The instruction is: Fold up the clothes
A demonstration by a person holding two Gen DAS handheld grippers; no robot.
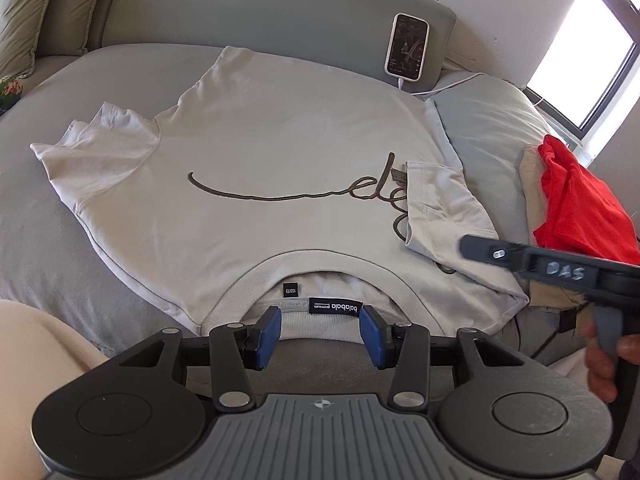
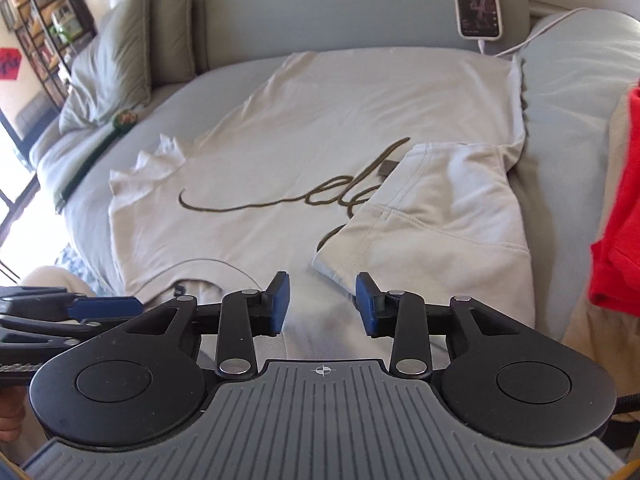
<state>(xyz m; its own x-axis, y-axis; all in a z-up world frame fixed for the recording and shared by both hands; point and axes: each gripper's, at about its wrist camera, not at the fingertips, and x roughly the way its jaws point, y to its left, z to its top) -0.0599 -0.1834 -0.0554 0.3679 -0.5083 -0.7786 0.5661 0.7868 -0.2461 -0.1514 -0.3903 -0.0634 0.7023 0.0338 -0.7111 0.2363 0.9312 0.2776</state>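
Note:
A cream T-shirt (image 1: 248, 140) with brown script lettering lies face up on the grey sofa seat, collar toward me; it also shows in the right wrist view (image 2: 320, 120). Its right sleeve (image 2: 440, 208) is folded in over the chest; the left sleeve (image 1: 92, 140) lies spread out. My left gripper (image 1: 320, 330) is open and empty, just short of the collar and its black label (image 1: 335, 306). My right gripper (image 2: 322, 300) is open and empty, over the shoulder near the folded sleeve; its fingers also show in the left wrist view (image 1: 480, 250).
A phone (image 1: 406, 46) on a white cable leans on the sofa back. A red garment (image 1: 580, 204) lies on a beige one on the right armrest. Cushions (image 2: 120, 52) stand at the back left. A green object (image 2: 124, 120) lies on the seat.

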